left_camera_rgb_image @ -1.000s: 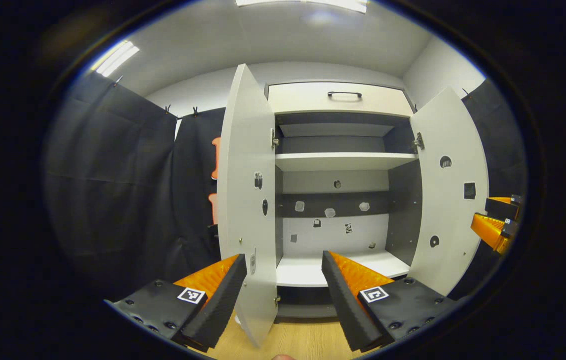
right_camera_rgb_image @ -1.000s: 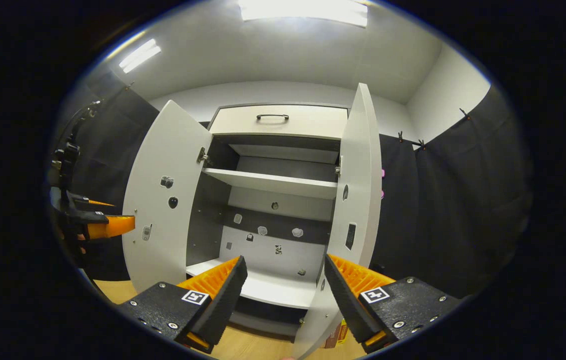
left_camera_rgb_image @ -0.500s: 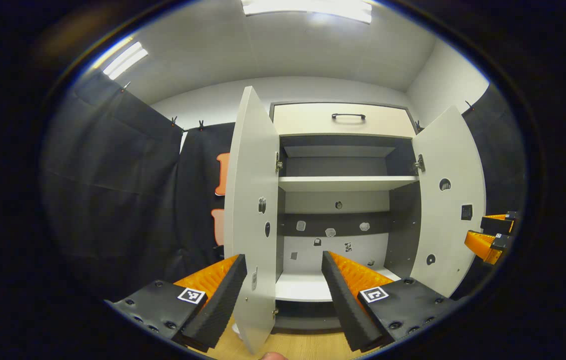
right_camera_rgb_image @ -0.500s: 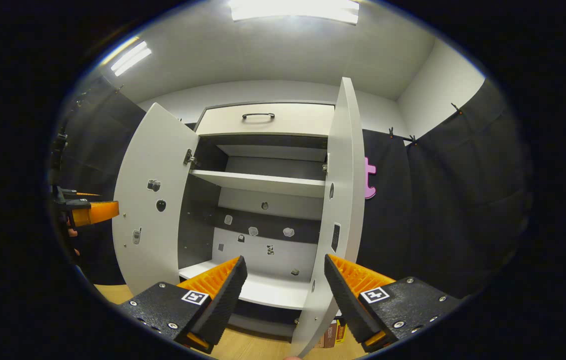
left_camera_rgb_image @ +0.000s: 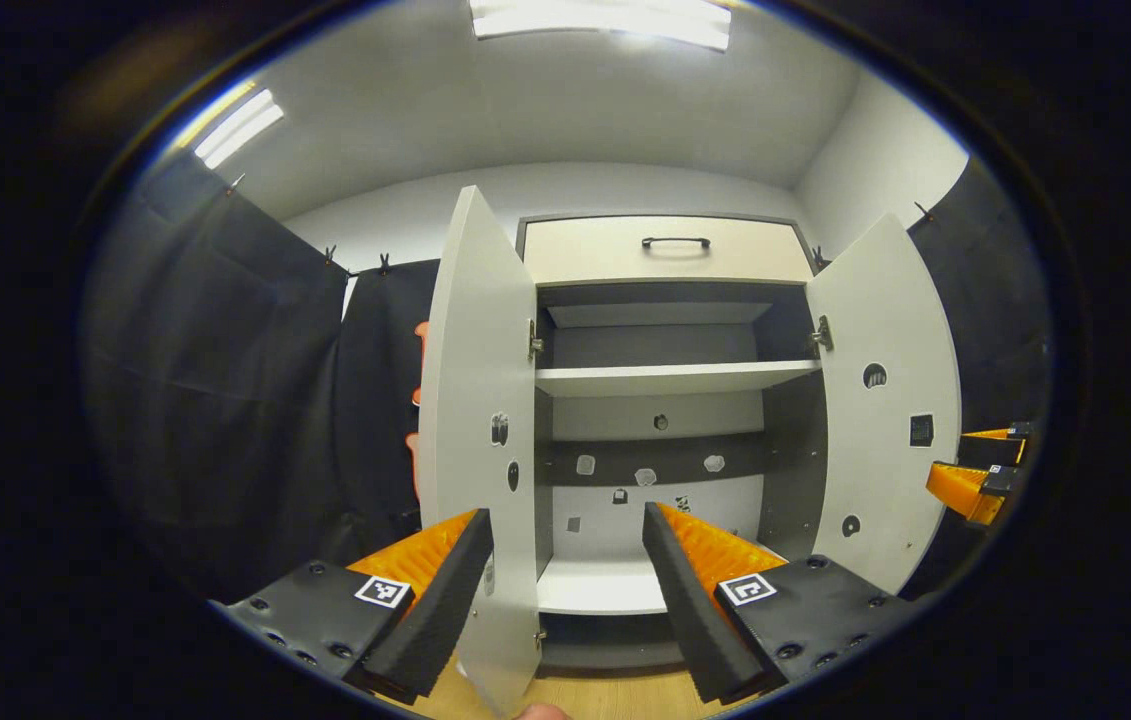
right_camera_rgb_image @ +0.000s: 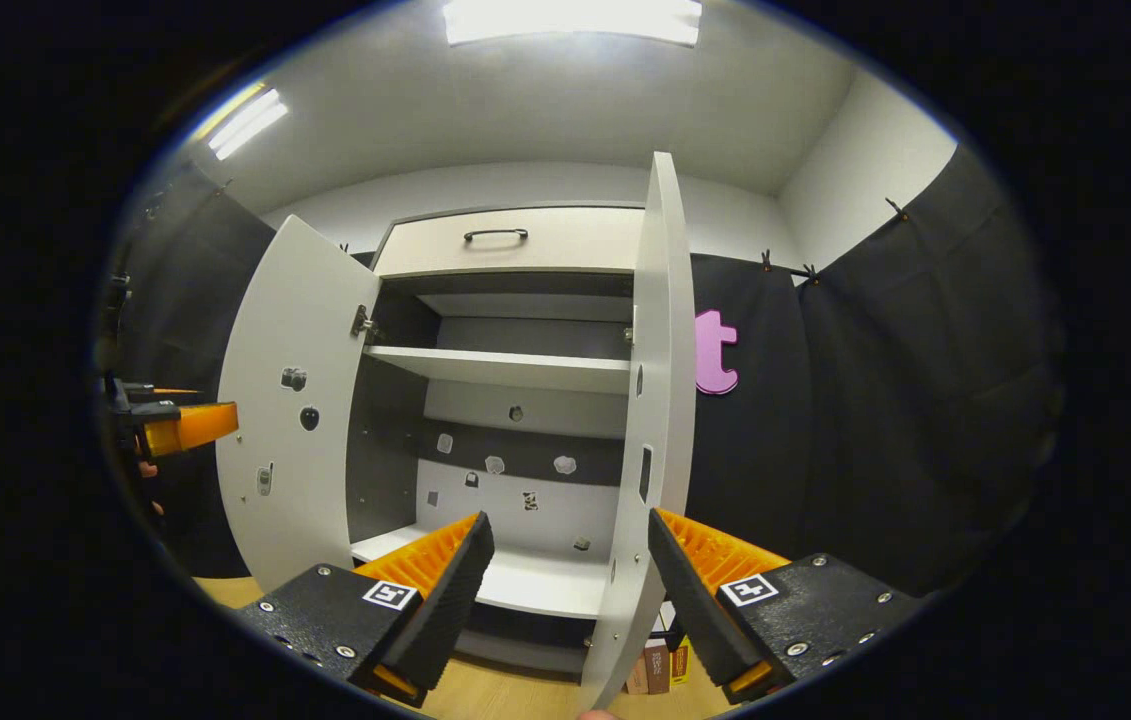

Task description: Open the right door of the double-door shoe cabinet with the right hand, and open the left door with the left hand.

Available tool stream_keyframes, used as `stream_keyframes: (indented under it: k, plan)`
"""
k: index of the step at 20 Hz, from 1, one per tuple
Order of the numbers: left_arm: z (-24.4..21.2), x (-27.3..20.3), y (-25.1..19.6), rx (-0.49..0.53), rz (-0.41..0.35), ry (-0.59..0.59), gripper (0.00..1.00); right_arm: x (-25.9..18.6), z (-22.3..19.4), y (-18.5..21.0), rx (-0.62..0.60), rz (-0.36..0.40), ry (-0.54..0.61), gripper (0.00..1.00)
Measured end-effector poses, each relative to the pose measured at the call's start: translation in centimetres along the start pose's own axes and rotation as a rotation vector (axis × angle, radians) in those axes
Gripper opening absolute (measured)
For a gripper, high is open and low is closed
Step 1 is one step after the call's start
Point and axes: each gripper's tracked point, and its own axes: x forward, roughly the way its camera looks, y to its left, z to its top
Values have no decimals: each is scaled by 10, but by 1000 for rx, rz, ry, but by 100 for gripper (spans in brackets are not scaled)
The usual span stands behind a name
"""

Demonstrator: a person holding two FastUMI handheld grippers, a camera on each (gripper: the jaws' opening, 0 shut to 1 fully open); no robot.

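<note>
Both doors of the shoe cabinet [left_camera_rgb_image: 670,250] are standing open. L gripper [left_camera_rgb_image: 565,590] is gaping wide w/ nothing in it, the left door [left_camera_rgb_image: 475,440] edge sitting between its fingers. R gripper [right_camera_rgb_image: 570,590] is gaping wide too, the right door [right_camera_rgb_image: 660,420] edge between its fingers. Inside, a shelf [right_camera_rgb_image: 515,370] is showing.

The shoe cabinet [left_camera_rgb_image: 670,250] has white doors, a cream drawer front with a black handle [left_camera_rgb_image: 675,242], white shelves [left_camera_rgb_image: 670,378] and dark grey inner walls. The floor [right_camera_rgb_image: 525,695] is light wood. Black cloth [right_camera_rgb_image: 885,420] drapes the white walls.
</note>
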Motion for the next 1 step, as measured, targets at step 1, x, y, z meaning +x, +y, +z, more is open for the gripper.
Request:
stream_keyframes:
  k: [1]
  plan:
    - [0,1,1,2,0,-1,96,-1,1,-2,-2,-4,-2,94]
